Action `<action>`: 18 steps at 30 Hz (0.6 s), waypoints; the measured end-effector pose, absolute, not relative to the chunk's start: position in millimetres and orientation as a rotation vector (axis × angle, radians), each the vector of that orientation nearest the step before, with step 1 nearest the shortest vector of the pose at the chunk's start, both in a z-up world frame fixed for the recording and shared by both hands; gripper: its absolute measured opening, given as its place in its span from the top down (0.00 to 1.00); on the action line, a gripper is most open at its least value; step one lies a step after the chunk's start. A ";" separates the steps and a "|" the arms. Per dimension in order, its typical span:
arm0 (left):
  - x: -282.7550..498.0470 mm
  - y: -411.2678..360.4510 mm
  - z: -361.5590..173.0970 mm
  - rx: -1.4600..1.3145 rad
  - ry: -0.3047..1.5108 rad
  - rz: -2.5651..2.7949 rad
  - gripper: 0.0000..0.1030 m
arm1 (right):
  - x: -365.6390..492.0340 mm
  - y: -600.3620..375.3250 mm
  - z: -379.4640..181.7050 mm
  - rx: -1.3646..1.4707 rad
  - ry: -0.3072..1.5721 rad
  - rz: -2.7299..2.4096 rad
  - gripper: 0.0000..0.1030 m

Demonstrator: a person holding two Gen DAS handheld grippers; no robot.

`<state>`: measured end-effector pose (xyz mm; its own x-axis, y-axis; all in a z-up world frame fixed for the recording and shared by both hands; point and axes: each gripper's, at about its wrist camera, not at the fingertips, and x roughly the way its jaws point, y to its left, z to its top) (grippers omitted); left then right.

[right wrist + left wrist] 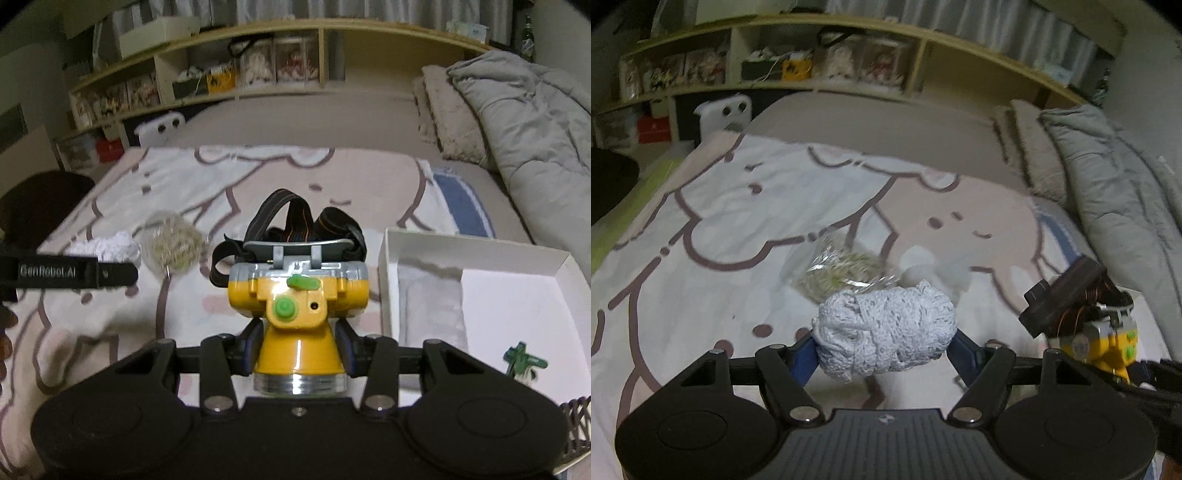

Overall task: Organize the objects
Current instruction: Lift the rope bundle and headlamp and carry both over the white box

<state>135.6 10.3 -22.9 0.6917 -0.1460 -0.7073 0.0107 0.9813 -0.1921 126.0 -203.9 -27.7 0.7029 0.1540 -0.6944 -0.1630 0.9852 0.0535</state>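
My left gripper (884,347) is shut on a white knitted bundle (886,332) and holds it above the bed. A clear bag of beige strands (842,275) lies on the blanket just beyond it; it also shows in the right wrist view (171,245). My right gripper (297,341) is shut on a yellow headlamp (297,302) with green buttons and a black strap (291,218). The headlamp also shows at the right of the left wrist view (1104,332). A white open box (388,280) sits on the bed to the right, with a small green item (522,362) in it.
The bed carries a cartoon-print blanket (738,221). A grey duvet (1115,192) and a folded beige blanket (450,114) are piled at the right. A wooden shelf unit (849,62) full of items runs along the back. A black object (609,181) sits at the left edge.
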 end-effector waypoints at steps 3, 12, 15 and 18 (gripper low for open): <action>130.5 2.1 -13.5 -0.167 0.780 -0.116 0.30 | 122.4 -213.2 -13.3 -0.001 0.743 0.167 0.58; 132.2 -43.4 7.1 -0.096 0.723 -0.216 0.30 | 122.6 -280.3 8.1 -0.038 0.701 0.081 0.58; 135.0 -69.2 9.6 -0.088 0.718 -0.266 0.30 | 124.6 -313.2 1.8 -0.049 0.707 0.026 0.58; 137.6 -95.6 9.1 -0.088 0.713 -0.310 0.30 | 126.9 -352.0 -5.7 -0.053 0.716 -0.036 0.58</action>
